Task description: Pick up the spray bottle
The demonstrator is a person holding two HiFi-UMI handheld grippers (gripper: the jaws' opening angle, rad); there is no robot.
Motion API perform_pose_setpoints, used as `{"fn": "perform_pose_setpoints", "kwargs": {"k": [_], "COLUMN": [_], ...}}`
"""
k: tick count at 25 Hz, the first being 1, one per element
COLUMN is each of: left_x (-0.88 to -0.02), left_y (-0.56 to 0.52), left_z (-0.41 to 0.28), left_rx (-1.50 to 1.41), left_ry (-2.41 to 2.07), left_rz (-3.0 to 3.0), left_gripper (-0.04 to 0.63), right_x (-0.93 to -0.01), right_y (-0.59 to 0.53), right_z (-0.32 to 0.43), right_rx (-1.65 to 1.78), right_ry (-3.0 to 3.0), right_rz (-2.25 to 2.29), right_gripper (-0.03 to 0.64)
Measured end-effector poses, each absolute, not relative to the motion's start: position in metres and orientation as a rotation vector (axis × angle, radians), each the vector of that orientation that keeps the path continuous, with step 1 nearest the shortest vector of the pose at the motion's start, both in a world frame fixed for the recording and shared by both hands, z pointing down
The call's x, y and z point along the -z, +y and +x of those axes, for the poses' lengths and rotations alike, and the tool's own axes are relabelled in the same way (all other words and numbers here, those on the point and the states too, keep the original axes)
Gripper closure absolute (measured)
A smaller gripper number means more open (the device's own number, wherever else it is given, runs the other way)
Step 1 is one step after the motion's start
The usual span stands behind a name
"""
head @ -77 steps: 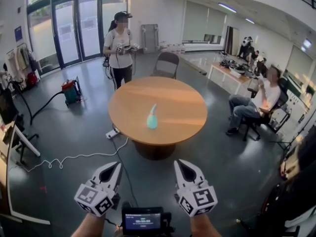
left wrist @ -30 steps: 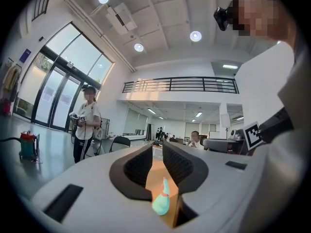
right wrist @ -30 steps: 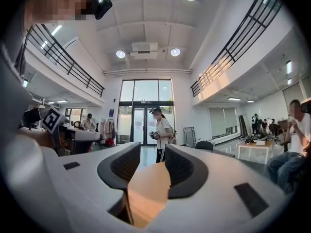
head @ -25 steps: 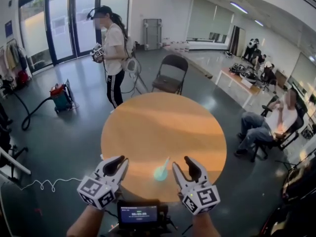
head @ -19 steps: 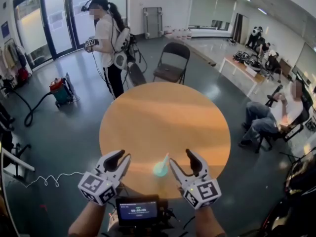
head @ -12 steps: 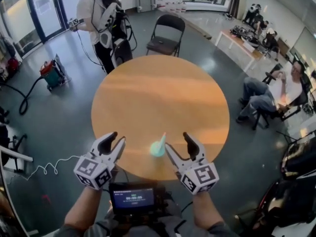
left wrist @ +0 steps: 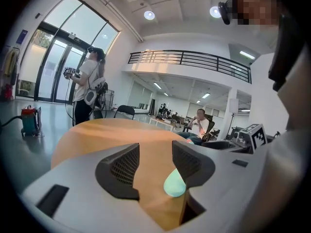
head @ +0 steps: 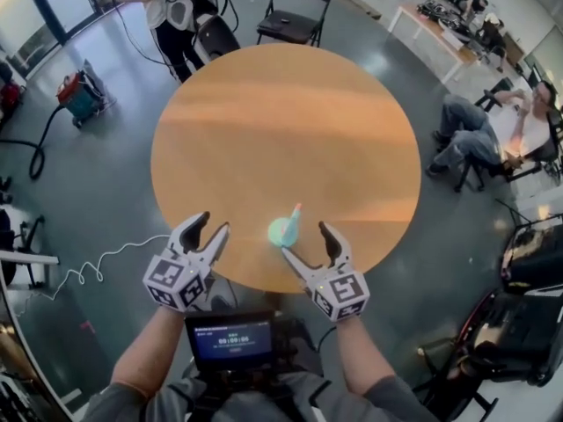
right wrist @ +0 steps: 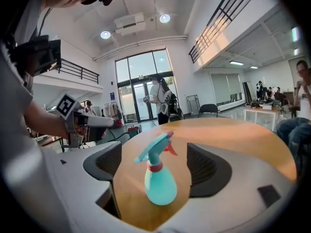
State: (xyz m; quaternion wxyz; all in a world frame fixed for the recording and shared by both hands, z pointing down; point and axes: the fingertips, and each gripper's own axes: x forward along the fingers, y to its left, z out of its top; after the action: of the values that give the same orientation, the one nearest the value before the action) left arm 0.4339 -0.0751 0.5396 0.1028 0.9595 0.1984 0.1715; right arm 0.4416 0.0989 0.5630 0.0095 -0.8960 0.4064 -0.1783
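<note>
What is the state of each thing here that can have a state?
Spray bottle: upright on table, untouched.
Left gripper: open, jaws just opening, nothing between them.
Right gripper: open, jaws just opening, bottle just ahead, not gripped.
Chair: unfolded, empty.

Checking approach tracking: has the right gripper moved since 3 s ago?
Yes. The right gripper has closed in on the spray bottle at the table's near edge; its jaws have just been opening, bottle lined up between them, ungripped.

spray bottle (head: 284,229): on table (head: 281,121), near edge | left gripper (head: 214,224): left | right gripper (head: 303,238): right
</note>
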Motion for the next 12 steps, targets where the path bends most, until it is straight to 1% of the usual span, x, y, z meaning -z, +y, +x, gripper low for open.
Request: {"fn": "perform_pose_setpoints", "kwargs": {"k": [4, 5, 10, 12], "left_x": [-0.573, -0.58, -0.622, -0.633], "left_y": [-0.068, -0.066, -0.064, -0.061], "left_z": [0.43, 0.429, 0.429, 0.431], "left_rx": [-0.557, -0.567, -0.659, -0.682], "left_ry": [0.582, 0.578, 0.563, 0.558], "left_rz": [2.832, 2.83, 2.811, 2.804], "left_gripper": [0.397, 0.397, 0.397, 0.397], "right_x": [-0.601, -0.609, -0.64, -0.65], "right_y": [0.093, 0.091, 0.08, 0.079], "right_z": [0.434, 0.432, 0.436, 0.439], "right_rx": [0.611, 0.633, 0.666, 0.656], "right_ry": [1.311, 1.317, 1.35, 1.365], "right_rz": [-2.773, -2.766, -2.748, -2.756], "right_gripper": [0.2, 0.186, 0.186, 0.157]}}
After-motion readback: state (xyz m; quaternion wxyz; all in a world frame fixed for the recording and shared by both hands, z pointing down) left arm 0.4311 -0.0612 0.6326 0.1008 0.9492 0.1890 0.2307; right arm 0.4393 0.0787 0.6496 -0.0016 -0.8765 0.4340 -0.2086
